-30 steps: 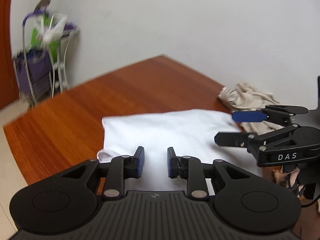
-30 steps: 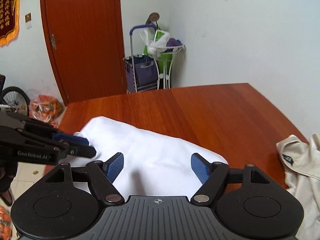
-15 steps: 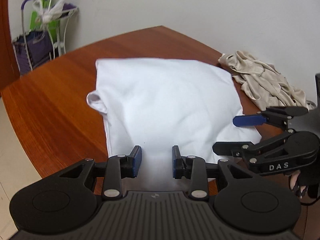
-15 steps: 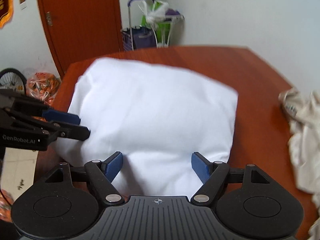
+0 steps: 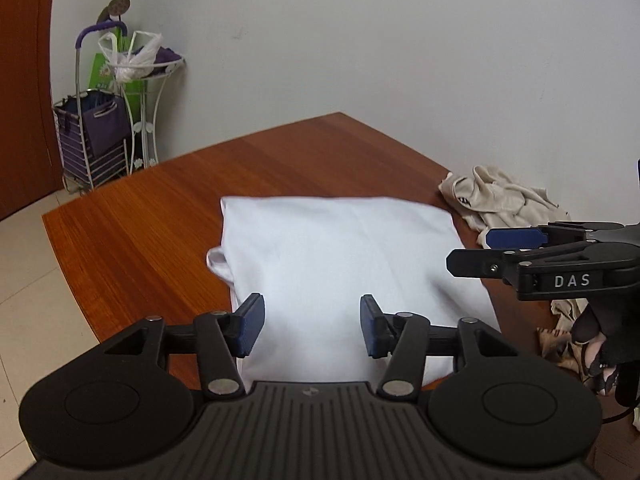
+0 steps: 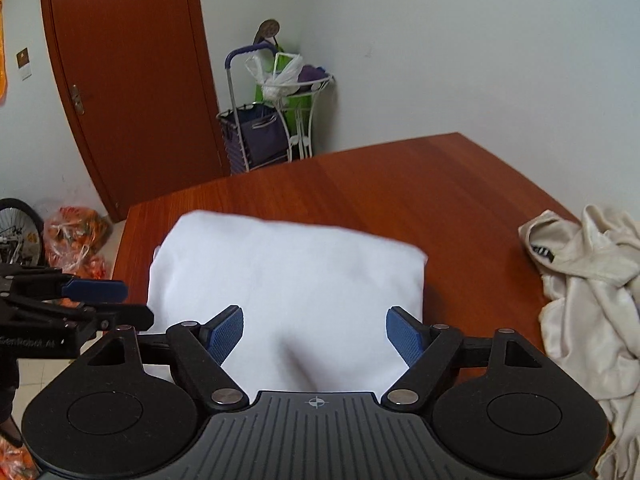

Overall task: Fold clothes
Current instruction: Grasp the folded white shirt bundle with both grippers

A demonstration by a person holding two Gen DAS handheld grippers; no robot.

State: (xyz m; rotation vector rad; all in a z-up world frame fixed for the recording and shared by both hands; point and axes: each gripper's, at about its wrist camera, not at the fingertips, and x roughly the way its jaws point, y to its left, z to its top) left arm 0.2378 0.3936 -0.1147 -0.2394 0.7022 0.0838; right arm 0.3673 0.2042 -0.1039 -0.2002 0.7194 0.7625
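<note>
A white garment (image 5: pixel 340 256) lies folded into a rough rectangle on the brown wooden table (image 5: pixel 168 216), with a small sleeve end sticking out at its left edge. My left gripper (image 5: pixel 312 322) is open just above the garment's near edge and holds nothing. In the same view my right gripper (image 5: pixel 478 250) hovers beside the garment's right edge. In the right wrist view the white garment (image 6: pixel 288 272) fills the table's near part. My right gripper (image 6: pixel 315 330) stands wide open over it, and my left gripper (image 6: pixel 130 304) hangs at its left side.
A crumpled beige garment (image 5: pixel 504 200) lies on the table to the right, also seen as a beige heap (image 6: pixel 588 288). Beyond the table's far edge stand a purple shopping trolley (image 6: pixel 256 136) and a white wire stand (image 6: pixel 298 92). A brown door (image 6: pixel 128 92) is at the back left.
My left gripper's fingers have spread wider. Both grippers dipped toward the white garment half a second ago and have lifted and tilted back up since.
</note>
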